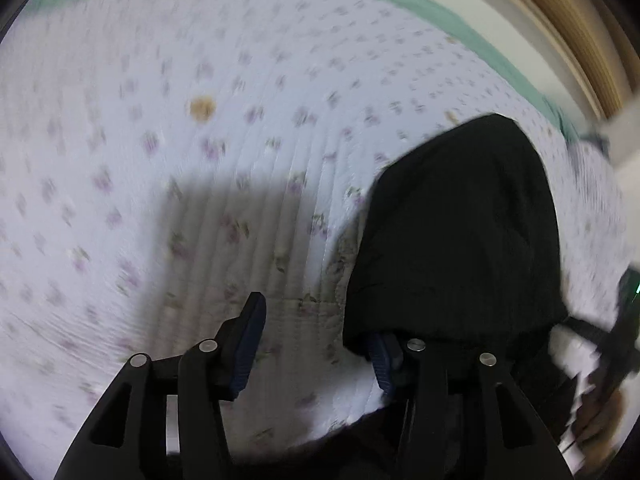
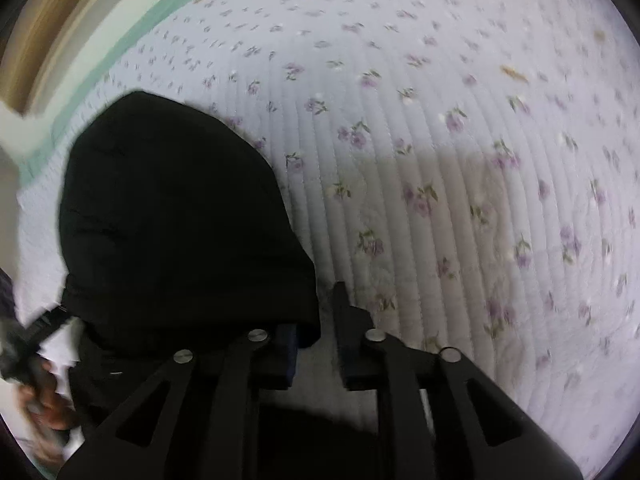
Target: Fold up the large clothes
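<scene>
Black, soft and matte, the garment (image 1: 456,232) lies heaped on the floral quilt (image 1: 200,80) in the left wrist view, on the side of the quilt nearer the green border (image 1: 420,8). It looks limp and fairly light (probably a hooded top, though that is a guess), so it should drape and sag rather than hold a line; a hem or seam edge would likely be the surest place to pinch. The left gripper (image 1: 316,340) stands partly open over bare quilt, its outer pad (image 1: 382,364) tucked under the garment's edge, nothing pinched. Motion blur smears the quilt, and the far hand is a dim shape only.

In the right wrist view the garment (image 2: 176,220) again sits toward the green border (image 2: 132,40). The right gripper (image 2: 316,332) is narrow, a slim gap showing quilt (image 2: 440,120) between the pads, the cloth touching one finger (image 2: 286,344). Its folds vanish in the blackness; sleeves and full extent are cut off below.
</scene>
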{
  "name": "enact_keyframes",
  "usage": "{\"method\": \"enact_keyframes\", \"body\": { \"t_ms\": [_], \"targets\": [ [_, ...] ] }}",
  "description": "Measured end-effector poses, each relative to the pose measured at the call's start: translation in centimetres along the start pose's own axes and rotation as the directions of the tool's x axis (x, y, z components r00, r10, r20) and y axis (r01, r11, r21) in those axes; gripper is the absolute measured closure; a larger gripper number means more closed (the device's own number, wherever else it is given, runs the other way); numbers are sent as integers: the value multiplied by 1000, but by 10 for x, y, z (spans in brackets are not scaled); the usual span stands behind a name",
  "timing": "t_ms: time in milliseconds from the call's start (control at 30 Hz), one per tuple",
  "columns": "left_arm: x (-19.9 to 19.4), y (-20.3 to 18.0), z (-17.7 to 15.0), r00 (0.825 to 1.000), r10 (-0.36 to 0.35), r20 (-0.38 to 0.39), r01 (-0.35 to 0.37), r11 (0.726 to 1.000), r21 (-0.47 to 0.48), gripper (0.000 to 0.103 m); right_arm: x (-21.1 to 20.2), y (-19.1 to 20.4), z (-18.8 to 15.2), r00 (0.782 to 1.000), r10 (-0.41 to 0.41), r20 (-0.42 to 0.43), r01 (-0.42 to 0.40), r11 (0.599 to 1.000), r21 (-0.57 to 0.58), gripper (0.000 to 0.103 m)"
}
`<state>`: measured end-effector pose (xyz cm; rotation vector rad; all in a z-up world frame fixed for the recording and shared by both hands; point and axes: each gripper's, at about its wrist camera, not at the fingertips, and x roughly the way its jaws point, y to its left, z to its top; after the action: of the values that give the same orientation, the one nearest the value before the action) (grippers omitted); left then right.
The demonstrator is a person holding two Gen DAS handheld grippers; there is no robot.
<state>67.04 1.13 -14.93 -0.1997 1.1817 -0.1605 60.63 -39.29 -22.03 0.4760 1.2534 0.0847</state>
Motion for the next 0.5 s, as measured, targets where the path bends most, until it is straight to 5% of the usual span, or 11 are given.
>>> {"method": "enact_keyframes", "body": {
  "t_ms": [100, 300, 400, 500],
  "targets": [
    [-26, -1, -9, 1000, -14, 24, 12, 997, 82, 53, -27, -6, -10, 1000, 10, 15, -9, 999, -45, 66],
    [-88, 22, -29, 991, -83, 102, 79, 996, 41, 51, -82, -20, -39, 999, 34, 21, -31, 990, -136, 66],
    [-97, 12, 1, 977, -161, 142, 155, 987, 50, 35, -103, -15, -18, 994, 84, 70, -74, 988, -133, 64],
    [-86, -6, 37, 971, -199, 132, 189, 978, 86, 33, -97, 7, 20, 989, 102, 104, -84, 982, -170, 51]
  ]
}}
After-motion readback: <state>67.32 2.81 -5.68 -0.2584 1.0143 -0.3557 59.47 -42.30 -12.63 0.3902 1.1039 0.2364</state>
